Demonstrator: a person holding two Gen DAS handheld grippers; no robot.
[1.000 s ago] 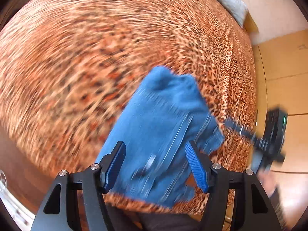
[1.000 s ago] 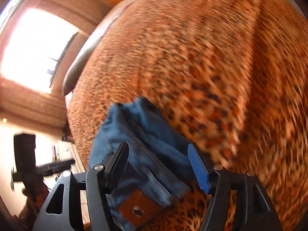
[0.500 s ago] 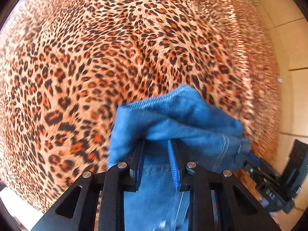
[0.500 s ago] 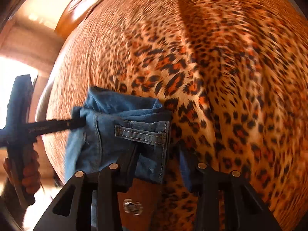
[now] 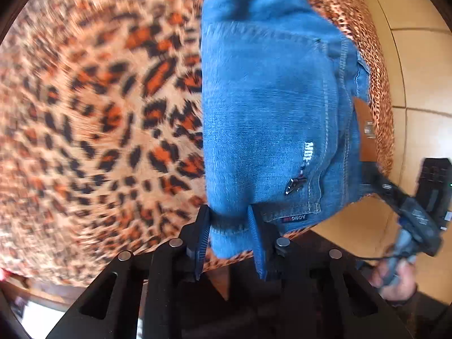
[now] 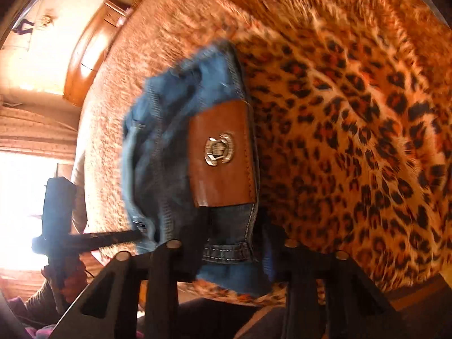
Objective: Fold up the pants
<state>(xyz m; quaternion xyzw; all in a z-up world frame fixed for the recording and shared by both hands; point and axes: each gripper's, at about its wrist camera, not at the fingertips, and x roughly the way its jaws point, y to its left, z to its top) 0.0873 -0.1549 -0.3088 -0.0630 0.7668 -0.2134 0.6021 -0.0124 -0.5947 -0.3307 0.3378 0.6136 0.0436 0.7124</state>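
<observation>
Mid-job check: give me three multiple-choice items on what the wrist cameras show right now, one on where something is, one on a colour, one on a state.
1. Where do the jeans lie?
A. on the leopard-print cover
B. on the tiled floor
C. on a wooden chair

2. What colour is the patch at the jeans' waistband?
A. white
B. brown
C. green

3. What is the left gripper doing?
A. hanging open above the cloth
B. shut on nothing
C. shut on a fold of denim

Key: 1 A, the leopard-print cover shows all around the denim. 2 B, the right wrist view shows a brown leather patch with a metal emblem. 3 C, blue cloth is bunched between its closed-in jaws; they have just been closing, as have those of the right gripper, which pinches the waistband.
</observation>
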